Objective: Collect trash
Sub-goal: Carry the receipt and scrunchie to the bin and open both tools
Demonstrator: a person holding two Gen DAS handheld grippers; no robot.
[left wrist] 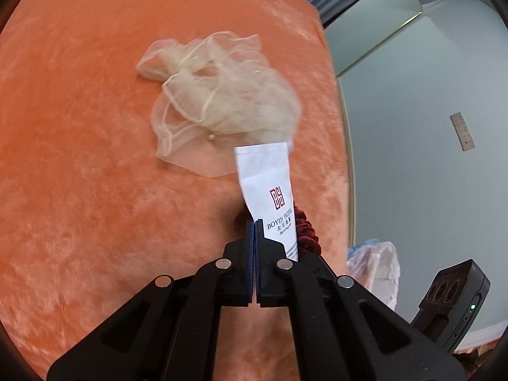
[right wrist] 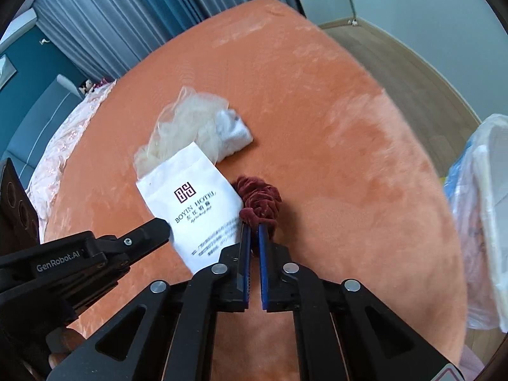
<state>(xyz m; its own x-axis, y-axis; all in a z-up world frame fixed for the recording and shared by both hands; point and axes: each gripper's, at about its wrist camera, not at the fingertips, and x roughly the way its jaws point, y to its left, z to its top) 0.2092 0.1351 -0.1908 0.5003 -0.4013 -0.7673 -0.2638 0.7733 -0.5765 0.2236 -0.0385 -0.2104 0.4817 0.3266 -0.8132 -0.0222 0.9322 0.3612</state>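
Note:
My left gripper (left wrist: 255, 222) is shut on a white paper packet printed BOYIN HOTEL (left wrist: 270, 187), held above the orange bedspread (left wrist: 95, 190); the packet (right wrist: 190, 203) and the left gripper (right wrist: 162, 225) also show in the right wrist view. My right gripper (right wrist: 254, 227) is shut on a dark red velvet scrunchie (right wrist: 260, 200), which peeks out behind the packet in the left wrist view (left wrist: 306, 228). A crumpled sheer beige mesh pouch (left wrist: 219, 98) lies on the bed beyond the packet; in the right wrist view the pouch (right wrist: 187, 120) lies against a white crumpled cloth (right wrist: 233, 131).
A translucent plastic bag (right wrist: 479, 222) hangs off the bed's right side, also in the left wrist view (left wrist: 377, 266). Wood floor (right wrist: 412, 73) and pale wall lie beyond. Grey-blue curtains (right wrist: 127, 16) and a pink lace cover (right wrist: 63, 146) are at the left.

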